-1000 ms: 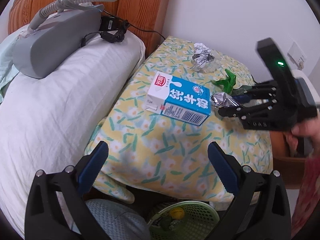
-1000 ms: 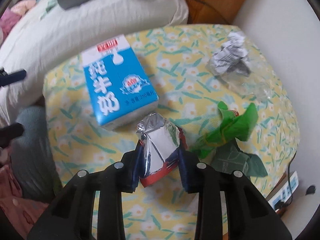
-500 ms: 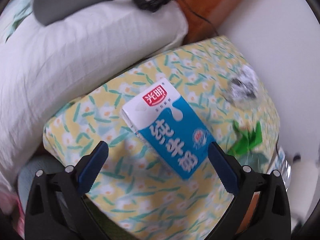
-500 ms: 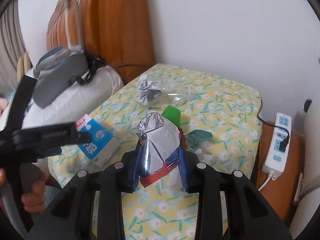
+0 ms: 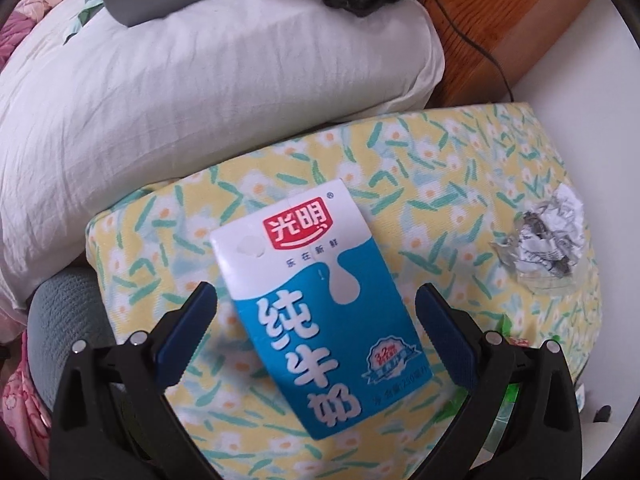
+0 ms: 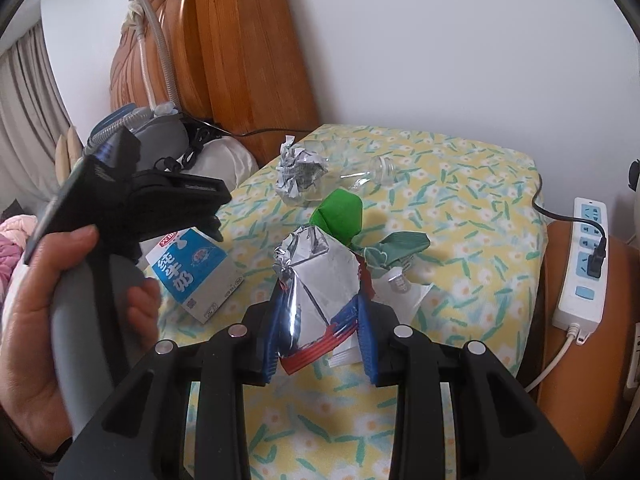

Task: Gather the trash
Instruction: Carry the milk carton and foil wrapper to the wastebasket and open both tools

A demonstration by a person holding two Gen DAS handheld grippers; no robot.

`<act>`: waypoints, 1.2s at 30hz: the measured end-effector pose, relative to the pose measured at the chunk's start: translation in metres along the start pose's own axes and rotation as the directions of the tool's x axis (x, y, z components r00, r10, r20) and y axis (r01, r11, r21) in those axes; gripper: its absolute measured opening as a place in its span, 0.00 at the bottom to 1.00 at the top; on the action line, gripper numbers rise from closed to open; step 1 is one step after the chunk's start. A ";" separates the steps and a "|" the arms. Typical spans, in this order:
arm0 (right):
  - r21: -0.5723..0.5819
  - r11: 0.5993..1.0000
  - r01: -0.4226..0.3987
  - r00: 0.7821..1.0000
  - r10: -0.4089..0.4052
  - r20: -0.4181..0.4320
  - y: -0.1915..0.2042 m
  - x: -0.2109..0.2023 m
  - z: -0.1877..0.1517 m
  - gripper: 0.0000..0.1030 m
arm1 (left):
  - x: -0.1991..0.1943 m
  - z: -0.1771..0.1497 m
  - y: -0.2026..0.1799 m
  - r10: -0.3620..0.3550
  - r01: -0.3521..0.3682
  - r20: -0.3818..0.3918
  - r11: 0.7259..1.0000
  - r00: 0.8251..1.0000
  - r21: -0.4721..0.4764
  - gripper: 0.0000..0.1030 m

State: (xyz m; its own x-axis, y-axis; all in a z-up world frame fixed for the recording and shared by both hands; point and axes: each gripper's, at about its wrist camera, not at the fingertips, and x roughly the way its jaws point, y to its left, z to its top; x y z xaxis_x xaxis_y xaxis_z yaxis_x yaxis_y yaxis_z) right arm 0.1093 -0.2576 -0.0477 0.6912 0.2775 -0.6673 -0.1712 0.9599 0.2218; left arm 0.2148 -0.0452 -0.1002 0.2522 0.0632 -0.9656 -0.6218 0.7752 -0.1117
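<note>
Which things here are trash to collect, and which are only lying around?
Trash: milk carton, foil wrapper held by right gripper, crumpled paper, green wrapper, clear plastic bottle.
Not trash: pillow, power strip, headboard.

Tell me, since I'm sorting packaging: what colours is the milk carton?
The milk carton is blue and white with a red logo; clearest from the left wrist.

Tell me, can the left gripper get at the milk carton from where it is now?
Probably yes. The left gripper is open above the milk carton, jaws either side, nothing between. The right gripper holds a foil wrapper clear of it.
</note>
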 end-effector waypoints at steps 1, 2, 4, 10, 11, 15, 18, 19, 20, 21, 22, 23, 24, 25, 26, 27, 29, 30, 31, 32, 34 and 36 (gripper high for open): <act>0.001 1.000 -0.002 1.000 0.002 0.001 -0.001 0.000 -0.001 0.32 | 0.003 0.000 -0.002 -0.004 0.004 -0.011 1.000 1.000 0.015 0.88; 0.004 1.000 -0.006 1.000 0.006 0.004 -0.002 -0.002 -0.001 0.32 | 0.005 0.000 -0.007 -0.007 0.007 -0.019 1.000 1.000 0.028 0.81; 0.008 1.000 -0.008 1.000 0.008 0.005 -0.004 -0.003 -0.002 0.33 | 0.004 -0.001 -0.009 -0.019 0.020 -0.017 0.999 1.000 0.050 0.79; 0.025 0.999 -0.033 0.999 0.033 0.007 -0.002 -0.004 0.000 0.33 | -0.008 -0.002 -0.010 -0.062 0.062 -0.007 0.984 0.998 0.168 0.75; 0.018 0.999 -0.037 0.999 0.037 0.007 0.003 -0.007 0.002 0.33 | -0.012 -0.004 -0.009 -0.070 0.069 0.000 0.980 0.998 0.187 0.75; 0.006 1.000 -0.029 1.000 0.029 -0.001 0.014 -0.013 0.003 0.33 | -0.031 -0.017 0.001 -0.164 0.154 0.004 0.931 0.986 0.330 0.75; -0.008 0.999 -0.032 0.999 0.032 -0.021 0.024 -0.024 -0.002 0.33 | -0.055 -0.032 0.021 -0.212 0.167 0.062 0.890 0.975 0.425 0.75; -0.010 1.000 -0.026 0.999 0.025 -0.027 0.026 -0.027 -0.003 0.33 | -0.061 -0.038 0.029 -0.236 0.179 0.069 0.870 0.969 0.459 0.75; -0.015 1.000 -0.013 0.999 0.012 -0.035 0.029 -0.032 -0.007 0.33 | -0.064 -0.044 0.037 -0.252 0.190 0.068 0.856 0.965 0.480 0.75; -0.020 1.000 -0.002 0.999 0.001 -0.042 0.033 -0.039 -0.012 0.33 | -0.068 -0.049 0.046 -0.276 0.207 0.065 0.838 0.959 0.505 0.75; -0.021 1.000 0.002 0.999 -0.003 -0.051 0.036 -0.046 -0.018 0.33 | -0.073 -0.053 0.057 -0.292 0.216 0.064 0.821 0.954 0.528 0.75; -0.025 1.000 -0.001 0.998 -0.001 -0.060 0.039 -0.053 -0.025 0.33 | -0.079 -0.061 0.069 -0.311 0.223 0.066 0.797 0.948 0.561 0.75; -0.029 1.000 -0.004 0.998 0.002 -0.066 0.041 -0.057 -0.029 0.33 | -0.085 -0.067 0.080 -0.326 0.226 0.070 0.778 0.943 0.586 0.75; -0.039 0.999 -0.015 0.997 0.012 -0.082 0.047 -0.065 -0.039 0.33 | -0.090 -0.075 0.091 -0.337 0.218 0.082 0.756 0.938 0.618 0.75; -0.042 0.999 -0.023 0.996 0.019 -0.091 0.049 -0.067 -0.043 0.34 | -0.094 -0.084 0.103 -0.343 0.208 0.093 0.740 0.935 0.639 0.75; -0.051 0.997 -0.050 0.992 0.044 -0.118 0.055 -0.073 -0.055 0.34 | -0.095 -0.093 0.114 -0.347 0.192 0.107 0.722 0.932 0.665 0.75; -0.055 0.992 -0.117 0.980 0.106 -0.170 0.066 -0.083 -0.079 0.33 | -0.096 -0.106 0.137 -0.346 0.167 0.115 0.685 0.931 0.709 0.75; -0.051 0.990 -0.133 0.975 0.122 -0.186 0.068 -0.085 -0.086 0.34 | -0.094 -0.109 0.144 -0.345 0.165 0.109 0.673 0.932 0.721 0.75; -0.044 0.987 -0.152 0.968 0.140 -0.207 0.071 -0.087 -0.095 0.34 | -0.093 -0.115 0.155 -0.348 0.171 0.095 0.658 0.933 0.734 0.75; -0.035 0.984 -0.174 0.959 0.161 -0.234 0.076 -0.087 -0.108 0.34 | -0.091 -0.118 0.163 -0.354 0.179 0.083 0.645 0.932 0.743 0.75; -0.019 0.979 -0.205 0.936 0.190 -0.296 0.086 -0.086 -0.136 0.34 | -0.087 -0.130 0.182 -0.368 0.203 0.051 0.617 0.928 0.760 0.75; -0.001 0.974 -0.228 0.908 0.212 -0.361 0.098 -0.079 -0.168 0.34 | -0.086 -0.142 0.195 -0.380 0.216 0.034 0.594 0.924 0.775 0.75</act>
State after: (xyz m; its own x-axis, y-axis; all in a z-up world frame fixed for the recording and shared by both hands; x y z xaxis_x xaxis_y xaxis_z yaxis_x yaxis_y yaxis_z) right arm -0.0799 -0.1787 -0.0921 0.3379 0.4694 -0.8158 -0.3251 0.8716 0.3669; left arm -0.0338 0.0114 -0.0724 0.4948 -0.2152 -0.8420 0.2599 0.9612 -0.0929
